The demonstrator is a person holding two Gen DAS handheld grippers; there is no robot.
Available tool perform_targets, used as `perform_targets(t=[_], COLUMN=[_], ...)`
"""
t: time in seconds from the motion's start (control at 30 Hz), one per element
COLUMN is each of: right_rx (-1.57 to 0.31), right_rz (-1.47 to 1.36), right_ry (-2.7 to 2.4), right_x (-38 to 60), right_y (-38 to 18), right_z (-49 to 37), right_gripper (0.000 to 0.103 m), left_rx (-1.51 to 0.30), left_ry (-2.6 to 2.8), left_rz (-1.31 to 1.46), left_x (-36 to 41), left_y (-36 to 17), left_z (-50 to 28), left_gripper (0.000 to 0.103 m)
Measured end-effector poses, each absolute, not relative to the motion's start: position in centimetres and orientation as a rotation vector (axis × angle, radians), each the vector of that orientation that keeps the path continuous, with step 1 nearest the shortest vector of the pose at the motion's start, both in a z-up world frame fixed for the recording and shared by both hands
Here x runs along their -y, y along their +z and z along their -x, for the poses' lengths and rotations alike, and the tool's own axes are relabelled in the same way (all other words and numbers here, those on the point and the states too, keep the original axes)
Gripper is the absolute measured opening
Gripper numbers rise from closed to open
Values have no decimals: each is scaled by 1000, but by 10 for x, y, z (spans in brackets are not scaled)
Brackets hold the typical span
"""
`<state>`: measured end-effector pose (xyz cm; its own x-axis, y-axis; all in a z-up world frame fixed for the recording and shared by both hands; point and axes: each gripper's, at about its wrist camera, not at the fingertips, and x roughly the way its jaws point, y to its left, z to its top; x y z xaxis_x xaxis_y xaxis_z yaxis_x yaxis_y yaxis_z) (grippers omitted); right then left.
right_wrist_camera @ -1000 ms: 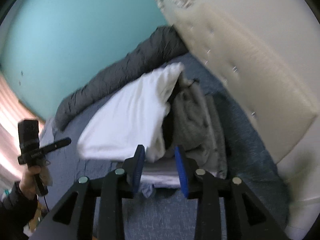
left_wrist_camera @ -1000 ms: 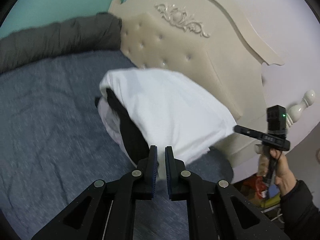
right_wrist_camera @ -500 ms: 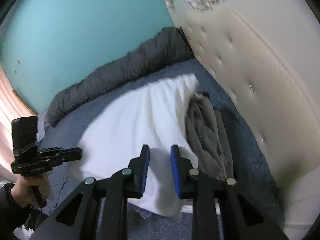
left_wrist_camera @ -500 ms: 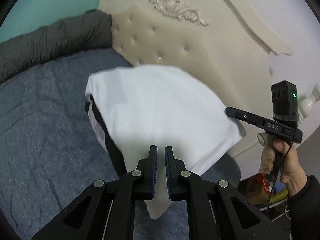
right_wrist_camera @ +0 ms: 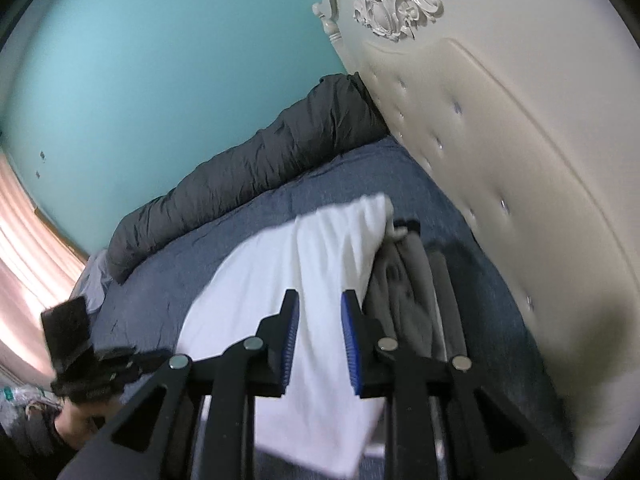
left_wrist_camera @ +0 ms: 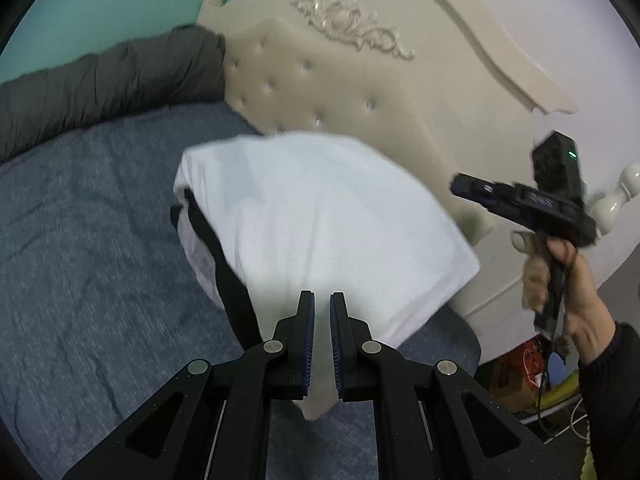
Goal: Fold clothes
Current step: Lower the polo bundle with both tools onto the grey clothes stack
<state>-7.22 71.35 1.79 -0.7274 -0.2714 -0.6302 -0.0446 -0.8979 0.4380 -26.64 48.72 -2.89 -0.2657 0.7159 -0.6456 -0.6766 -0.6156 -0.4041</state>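
Left gripper [left_wrist_camera: 322,308] pinching white garment [left_wrist_camera: 320,216]; right gripper [right_wrist_camera: 319,308] opening, unclamped; no legible writing

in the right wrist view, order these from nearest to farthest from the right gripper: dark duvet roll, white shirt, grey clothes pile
1. white shirt, right between and under the jaws of the right gripper
2. grey clothes pile, just right of the shirt
3. dark duvet roll, far back along the teal wall

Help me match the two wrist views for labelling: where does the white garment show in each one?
Left wrist: white garment fills the centre, a corner pinched in the left gripper.
Right wrist: white garment lies centre to lower middle, behind the right gripper.
Shared landmark: cream tufted headboard.
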Motion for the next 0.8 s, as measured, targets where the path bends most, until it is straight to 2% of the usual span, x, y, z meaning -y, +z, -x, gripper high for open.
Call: perform_targets(t=[0.07, 0.13, 0.2, 0.43, 0.63, 0.67, 0.7, 0.8], right_rx=[678, 688, 694, 657, 552, 548, 537, 520], right_rz=[-1141, -1167, -1219, -1376, -1475, -1477, -1490, -1496], right_ry=[-2724, -2736, -2734, -2741, -2726, -2725, -2719, -2729], right_x=[-717, -722, -726, -731, -721, -720, -719, -718], right_y=[20, 22, 18, 0, -11, -12, -16, -21], right_z=[95, 113, 131, 181, 208, 211, 215, 220], right_gripper=[28, 29, 36, 36, 36, 34, 22, 5], left_rx=[62, 67, 70, 74, 46, 36, 27, 19], left_ry=[1981, 1974, 1964, 1942, 1945, 1947, 1949, 1951], left_rz=[1041, 1049, 1063, 1089, 1072, 1066, 1062, 1056], left_x=[-489, -493, -496, -500, -500, -501, -501, -503], left_y=[-26, -27, -33, -52, -54, -54, -54, -54], left_z=[273, 279, 284, 288, 286, 285, 284, 282], left_gripper=[8, 8, 8, 8, 8, 8, 8, 8])
